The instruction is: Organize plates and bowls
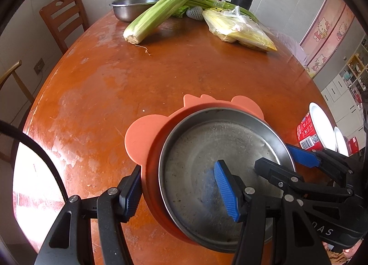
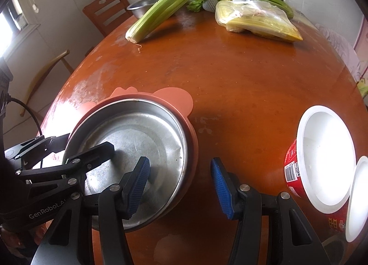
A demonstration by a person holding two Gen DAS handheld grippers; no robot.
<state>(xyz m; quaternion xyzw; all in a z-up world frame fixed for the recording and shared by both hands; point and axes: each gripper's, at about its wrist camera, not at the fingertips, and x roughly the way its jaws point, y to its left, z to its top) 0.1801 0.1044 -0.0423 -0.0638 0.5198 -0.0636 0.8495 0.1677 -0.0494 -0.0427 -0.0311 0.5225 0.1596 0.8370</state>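
A: Found the steel bowl (image 1: 207,149) where?
B: Nested in the orange eared bowl (image 1: 142,136), low on the tabletop (image 1: 115,80) toward 6 o'clock.
A: Left claw (image 1: 179,193)?
B: Hung released, astride the rim at 9 o'clock: 1 finger outside, 1 inside, squeezing nothing.
A: Right claw (image 2: 179,186)?
B: Released too, astride the 3 o'clock rim. Spotted a red cup (image 2: 326,156) further toward 3 o'clock.

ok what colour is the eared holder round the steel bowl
Salmon orange holder, around the steel bowl; the left wrist view shows it best.
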